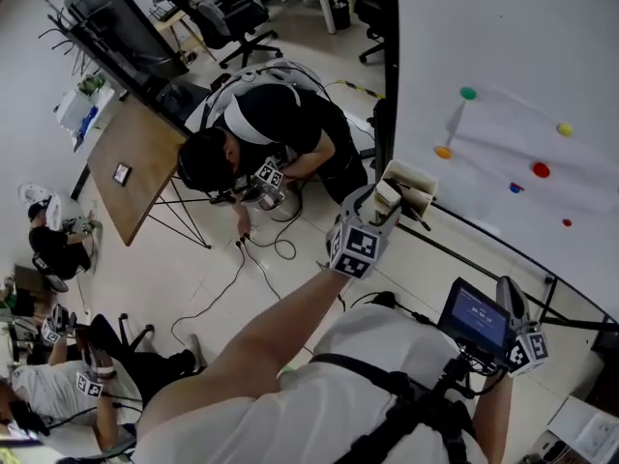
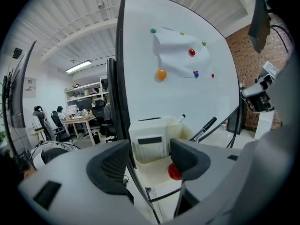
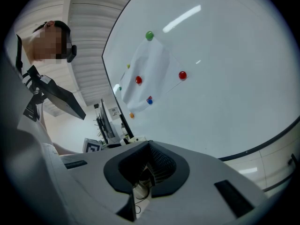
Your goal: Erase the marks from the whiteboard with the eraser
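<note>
Two claws show in the head view. The left claw [image 1: 382,201] is at the whiteboard's [image 1: 503,46] lower edge, just beside a cream tray [image 1: 406,184]. The right claw [image 1: 507,293] sits at 5 o'clock, well apart from the tray. A paper sheet [image 1: 542,158] lies on the whiteboard under coloured magnets [image 1: 541,170].

In the left gripper view the left claw [image 2: 151,159] is spread. Beyond its jaws a white block [image 2: 150,144] with a dark strip, possibly the eraser, stands in the tray. A red magnet [image 2: 174,171] lies at the block's 5 o'clock.

In the right gripper view the right claw [image 3: 147,165] is pressed together on nothing, with the whiteboard [image 3: 225,69] above it.
</note>
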